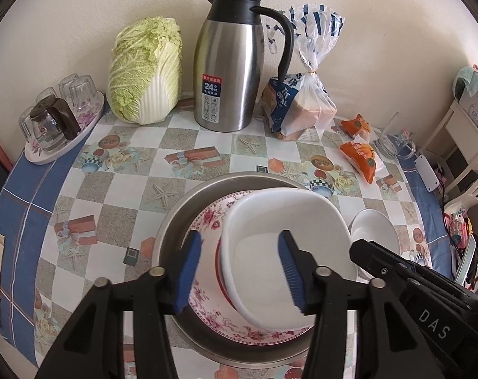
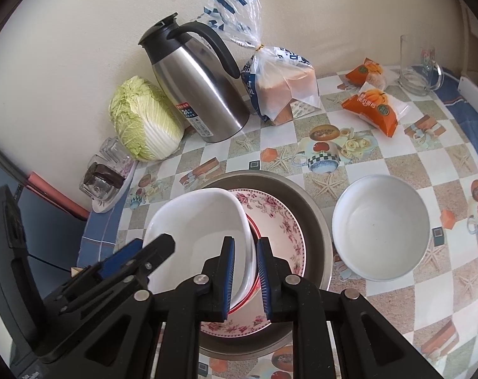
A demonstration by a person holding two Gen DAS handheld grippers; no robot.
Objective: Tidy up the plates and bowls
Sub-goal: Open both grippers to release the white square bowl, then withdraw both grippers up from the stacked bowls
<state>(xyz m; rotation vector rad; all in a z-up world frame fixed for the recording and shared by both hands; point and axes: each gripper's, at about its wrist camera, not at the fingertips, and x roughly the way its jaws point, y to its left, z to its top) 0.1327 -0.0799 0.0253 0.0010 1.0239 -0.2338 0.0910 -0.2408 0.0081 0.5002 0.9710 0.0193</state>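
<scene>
A metal pan point(image 1: 172, 237) point(image 2: 314, 214) on the tablecloth holds a pink floral plate point(image 1: 207, 221) point(image 2: 283, 218). On the plate, tilted, sits a white squarish bowl point(image 1: 286, 221) point(image 2: 201, 221), with a red-rimmed dish point(image 2: 253, 224) just under it. My left gripper point(image 1: 239, 271) is open, its blue pads standing apart on either side of the bowl's left wall. My right gripper point(image 2: 247, 279) is shut on the bowl's right rim. A round white bowl point(image 2: 381, 227) point(image 1: 374, 227) stands on the table right of the pan.
Along the back wall stand a steel thermos jug point(image 1: 229, 72), a cabbage point(image 1: 144, 72) and a bagged loaf point(image 1: 302, 104). Orange snack packs point(image 1: 362, 154) and a glass mug point(image 2: 419, 66) lie back right. A tray of glasses point(image 1: 59, 117) sits at the left edge.
</scene>
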